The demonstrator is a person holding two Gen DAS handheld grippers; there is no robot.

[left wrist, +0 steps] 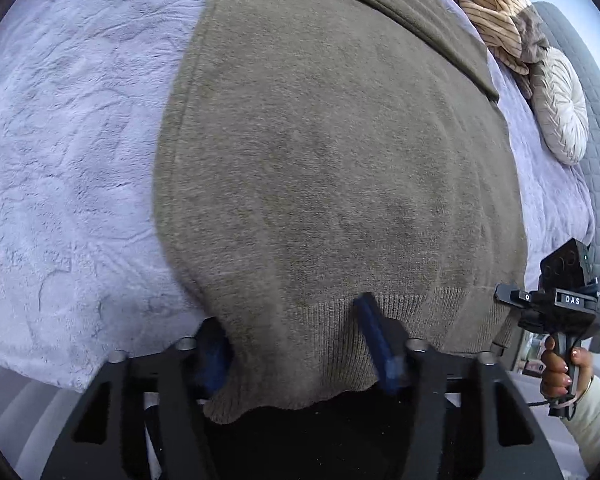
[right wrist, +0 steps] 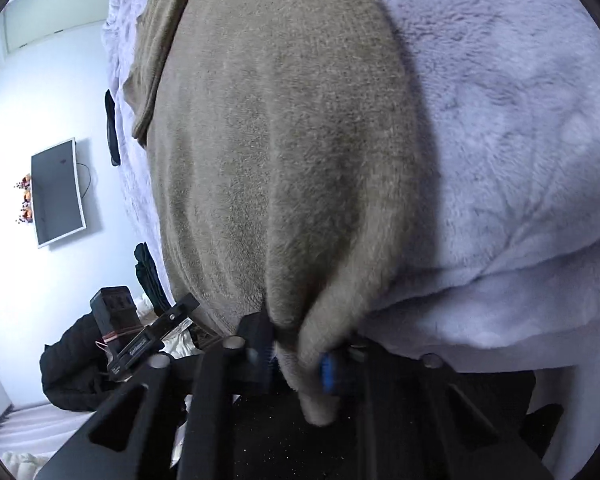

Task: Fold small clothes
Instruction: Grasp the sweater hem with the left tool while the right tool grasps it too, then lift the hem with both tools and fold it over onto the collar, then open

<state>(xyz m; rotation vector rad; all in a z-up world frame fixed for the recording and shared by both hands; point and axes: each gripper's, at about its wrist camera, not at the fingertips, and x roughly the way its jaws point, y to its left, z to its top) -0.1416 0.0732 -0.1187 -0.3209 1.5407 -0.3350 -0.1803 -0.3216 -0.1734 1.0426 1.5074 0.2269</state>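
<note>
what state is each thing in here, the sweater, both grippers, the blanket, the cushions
sweater: spread flat on the blanket, hem hanging off the near edge
left gripper: part closed, hem between its fingers, grip unclear
right gripper: shut on a bunched hem corner
blanket: spread over the bed
round cushion: lying on the bed's far side

1 sweater (left wrist: 332, 168), 2 claws (left wrist: 300, 356) (right wrist: 300, 360), 2 cushions (left wrist: 560, 108).
</note>
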